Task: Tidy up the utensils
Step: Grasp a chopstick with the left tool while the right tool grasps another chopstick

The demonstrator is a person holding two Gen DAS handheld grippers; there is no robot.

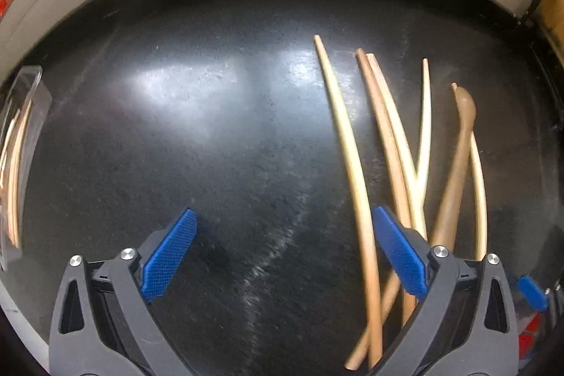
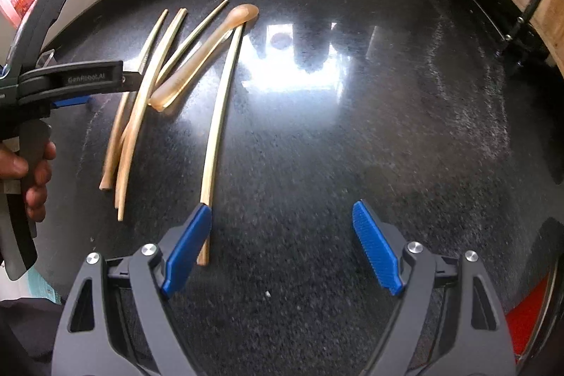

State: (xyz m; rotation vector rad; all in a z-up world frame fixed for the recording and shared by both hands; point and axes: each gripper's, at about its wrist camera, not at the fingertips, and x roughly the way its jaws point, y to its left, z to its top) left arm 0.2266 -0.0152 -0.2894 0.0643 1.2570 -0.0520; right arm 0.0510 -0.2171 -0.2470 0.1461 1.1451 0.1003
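Both grippers hang released over the black counter (image 2: 352, 129), nothing between their pads. The left gripper (image 1: 282, 256) has the sticks (image 1: 352, 164) beside its right finger; the right gripper (image 2: 282, 245) has one stick (image 2: 218, 115) at its left pad. Farther off lies the spoon (image 2: 208, 48). Sorting looks barely begun: the pile is loose. A clear tray (image 1: 21, 143), far left, is cut off, its contents blurred.

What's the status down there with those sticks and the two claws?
Left gripper open, empty. Right gripper open, empty. Chopsticks and wooden spoon loose on black counter. Nothing blocking.
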